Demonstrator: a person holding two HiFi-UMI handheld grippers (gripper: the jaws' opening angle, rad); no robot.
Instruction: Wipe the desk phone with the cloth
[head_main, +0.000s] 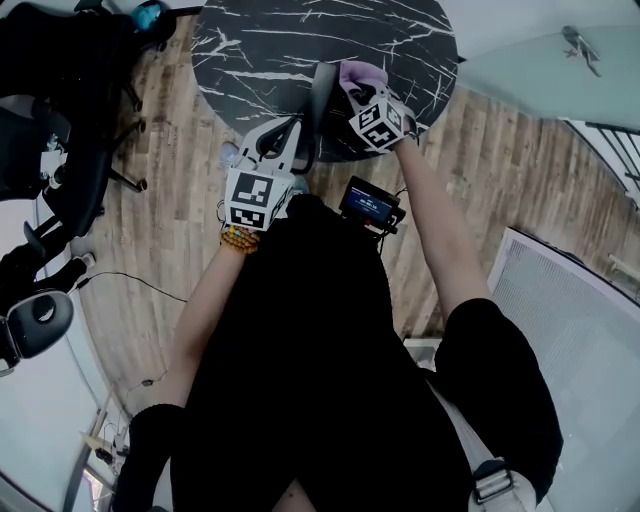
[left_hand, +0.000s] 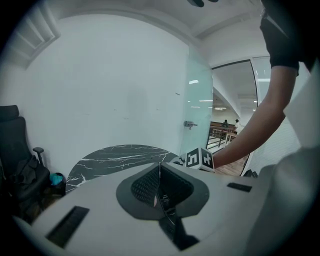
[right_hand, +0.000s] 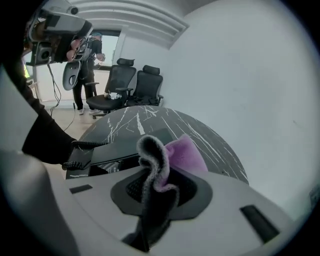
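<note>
Pinching a purple-and-grey cloth (right_hand: 181, 152), the right gripper (head_main: 352, 90) hangs over the near part of the round black marble table (right_hand: 202, 131). The cloth bunches up out of its jaws. The desk phone (right_hand: 120, 150) sits on the table just beyond, left of the cloth. Left gripper (left_hand: 159, 170): jaws together, nothing between them, at the table's near edge.

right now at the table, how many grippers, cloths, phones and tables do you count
grippers: 2 (left gripper, right gripper)
cloth: 1
phone: 1
table: 1
total: 5
</note>
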